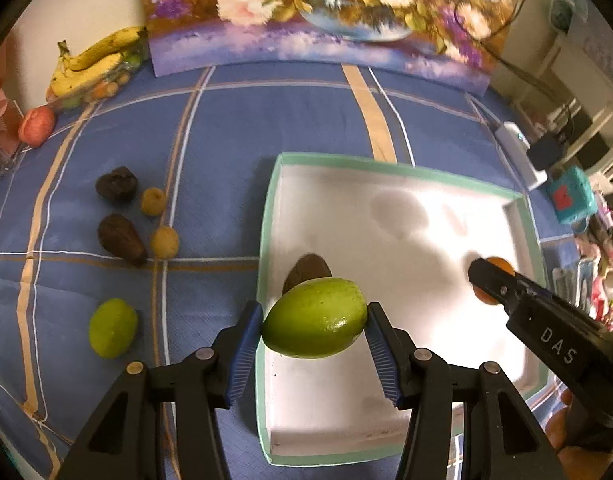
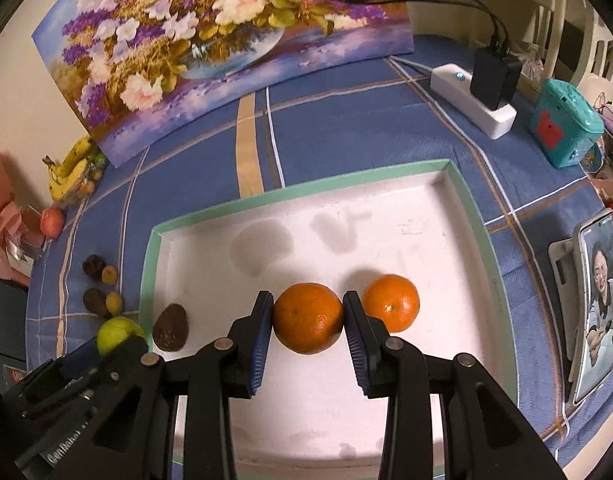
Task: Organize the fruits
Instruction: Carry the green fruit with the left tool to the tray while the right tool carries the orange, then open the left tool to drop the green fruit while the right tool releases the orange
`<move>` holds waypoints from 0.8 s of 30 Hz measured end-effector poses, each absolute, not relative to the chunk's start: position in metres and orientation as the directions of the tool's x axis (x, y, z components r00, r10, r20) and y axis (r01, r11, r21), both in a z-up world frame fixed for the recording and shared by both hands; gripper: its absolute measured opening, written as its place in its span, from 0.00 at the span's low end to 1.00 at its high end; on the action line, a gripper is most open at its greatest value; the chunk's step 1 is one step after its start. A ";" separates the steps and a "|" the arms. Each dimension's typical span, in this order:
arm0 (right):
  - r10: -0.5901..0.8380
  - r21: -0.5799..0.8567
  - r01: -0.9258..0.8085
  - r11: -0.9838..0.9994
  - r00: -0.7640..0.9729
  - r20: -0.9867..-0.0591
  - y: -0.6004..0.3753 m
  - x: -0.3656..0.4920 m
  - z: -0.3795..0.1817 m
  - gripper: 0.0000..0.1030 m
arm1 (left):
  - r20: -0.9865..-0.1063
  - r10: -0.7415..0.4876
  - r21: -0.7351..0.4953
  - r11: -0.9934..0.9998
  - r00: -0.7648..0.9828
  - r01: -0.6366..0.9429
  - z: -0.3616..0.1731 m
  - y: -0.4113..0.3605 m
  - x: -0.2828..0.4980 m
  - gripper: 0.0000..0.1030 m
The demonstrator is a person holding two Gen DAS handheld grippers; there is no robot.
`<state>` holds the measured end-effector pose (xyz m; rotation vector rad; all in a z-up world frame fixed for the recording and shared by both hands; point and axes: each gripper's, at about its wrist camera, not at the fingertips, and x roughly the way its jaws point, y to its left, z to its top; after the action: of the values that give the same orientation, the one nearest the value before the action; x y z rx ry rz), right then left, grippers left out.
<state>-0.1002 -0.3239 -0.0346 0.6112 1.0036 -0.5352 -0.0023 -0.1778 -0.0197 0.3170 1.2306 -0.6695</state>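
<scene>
With the left tool (image 1: 315,322) clamped on a green fruit (image 1: 314,318) above the white tray's (image 2: 472,216) near-left rim and the right tool (image 2: 307,320) clamped on an orange (image 2: 307,318) inside it, either round fruit may roll away on release.

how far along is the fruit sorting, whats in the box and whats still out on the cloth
Done: a dark avocado and one orange lie in the white box. In hand: the left gripper holds a green fruit over the box's edge, and the right gripper holds a second orange over the box. Left on the cloth: another green fruit, two dark fruits and two small yellow ones.
</scene>
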 end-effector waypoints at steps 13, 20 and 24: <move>-0.085 0.196 0.660 0.725 0.369 -0.926 -0.322 -0.094 -0.061 0.36 | -0.966 -0.230 -0.101 0.759 0.120 0.643 -0.047 -0.180 -0.010 0.54; -0.082 0.178 0.675 0.716 0.335 -0.939 -0.325 -0.096 -0.070 0.36 | -0.970 -0.211 -0.085 0.754 0.117 0.652 -0.053 -0.182 -0.012 0.54; -0.086 0.166 0.681 0.714 0.321 -0.943 -0.326 -0.096 -0.073 0.36 | -0.971 -0.206 -0.079 0.753 0.119 0.653 -0.056 -0.187 -0.013 0.54</move>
<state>-0.0958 -0.3258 -0.0729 0.6150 1.1435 -0.5475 -0.0127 -0.1869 -0.0561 0.4160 1.3099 -0.6548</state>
